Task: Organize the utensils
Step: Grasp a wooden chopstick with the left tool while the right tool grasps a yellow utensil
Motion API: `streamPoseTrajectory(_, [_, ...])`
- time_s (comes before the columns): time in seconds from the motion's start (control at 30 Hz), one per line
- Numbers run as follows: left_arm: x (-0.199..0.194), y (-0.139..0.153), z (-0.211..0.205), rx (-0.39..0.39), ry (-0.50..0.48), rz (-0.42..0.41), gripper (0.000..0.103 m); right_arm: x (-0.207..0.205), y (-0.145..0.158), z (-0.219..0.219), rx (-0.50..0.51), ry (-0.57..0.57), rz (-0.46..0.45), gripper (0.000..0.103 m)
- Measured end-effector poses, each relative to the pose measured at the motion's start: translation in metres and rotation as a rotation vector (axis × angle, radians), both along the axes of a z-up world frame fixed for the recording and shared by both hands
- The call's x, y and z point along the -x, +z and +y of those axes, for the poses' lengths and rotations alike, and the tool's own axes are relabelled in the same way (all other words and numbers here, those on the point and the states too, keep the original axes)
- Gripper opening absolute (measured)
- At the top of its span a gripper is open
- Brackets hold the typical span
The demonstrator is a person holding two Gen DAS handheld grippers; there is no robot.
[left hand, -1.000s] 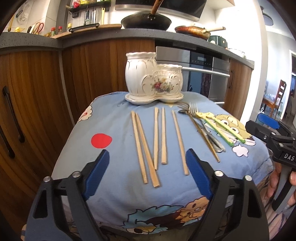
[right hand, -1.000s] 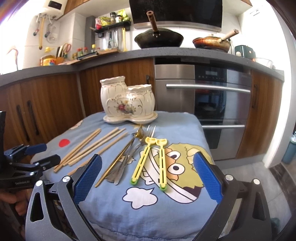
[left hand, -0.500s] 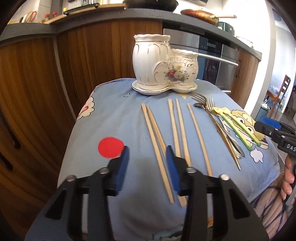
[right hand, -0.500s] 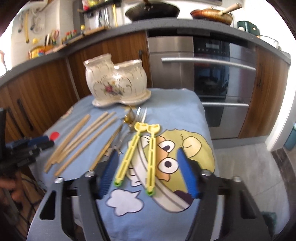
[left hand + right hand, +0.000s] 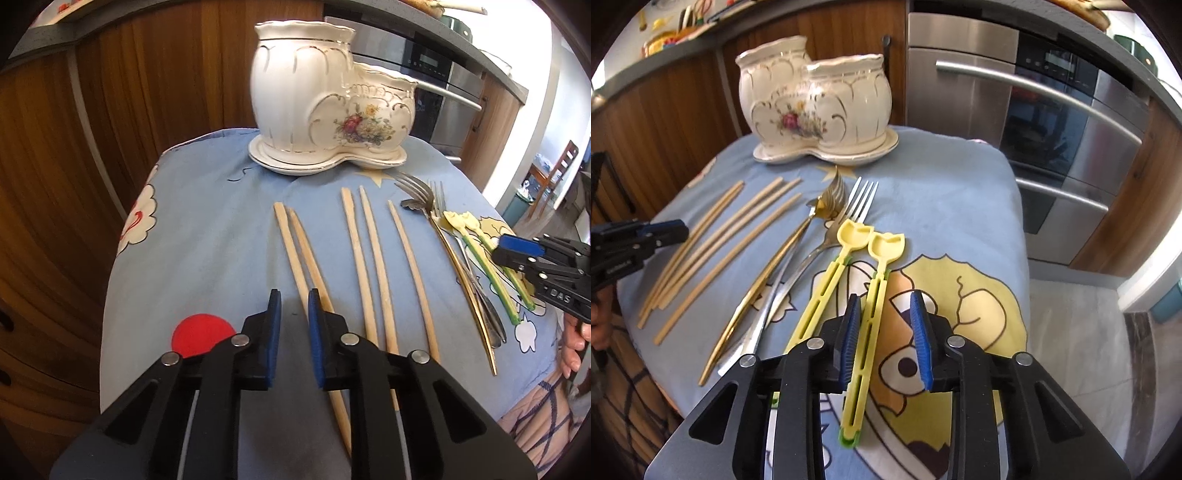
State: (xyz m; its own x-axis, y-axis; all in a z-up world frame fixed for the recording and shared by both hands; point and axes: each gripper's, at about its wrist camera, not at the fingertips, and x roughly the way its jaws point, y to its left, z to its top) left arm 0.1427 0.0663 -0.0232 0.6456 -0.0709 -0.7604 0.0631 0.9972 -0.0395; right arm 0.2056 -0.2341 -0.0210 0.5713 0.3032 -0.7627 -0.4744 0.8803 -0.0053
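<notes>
Several wooden chopsticks (image 5: 369, 269) lie in a row on a blue cartoon cloth (image 5: 207, 236). My left gripper (image 5: 293, 299) hangs over the leftmost chopstick pair (image 5: 299, 247), its jaws a narrow gap apart with nothing between them. Two yellow plastic spoons (image 5: 849, 266) lie on the cloth. My right gripper (image 5: 884, 306) is partly open around the right yellow spoon's handle (image 5: 873, 314), not clamped. Forks and a gold spoon (image 5: 831, 206) lie between chopsticks and yellow spoons. A white floral ceramic double holder (image 5: 328, 107) stands at the back; it also shows in the right wrist view (image 5: 816, 103).
Wooden cabinets (image 5: 74, 147) stand behind and to the left. A steel oven (image 5: 1034, 122) is at the right. The cloth-covered surface drops off at the front and right edges (image 5: 1019, 258). The right gripper shows in the left wrist view (image 5: 539, 258).
Both grippers have moved forward and down toward the cloth and narrowed from wide open. The left now sits over the left chopsticks, the right around a yellow spoon handle.
</notes>
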Motion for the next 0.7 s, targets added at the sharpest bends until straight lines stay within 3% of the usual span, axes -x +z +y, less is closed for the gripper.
streamPoseTrajectory(0.37, [-0.028,-0.002,0.001,-0.026,-0.051,0.101,0.010,-0.021,0.004,0.008,0.047,0.050,0.083,0.028])
streamPoseTrajectory(0.5, [-0.039,0.001,0.011,-0.002,-0.078,0.171,0.006,-0.037,0.006,0.011,0.082,0.086,0.143,0.025])
streamPoseTrajectory(0.7, [-0.060,0.005,0.022,-0.029,-0.135,0.318,0.006,-0.053,0.009,0.021,0.190,0.164,0.259,0.025])
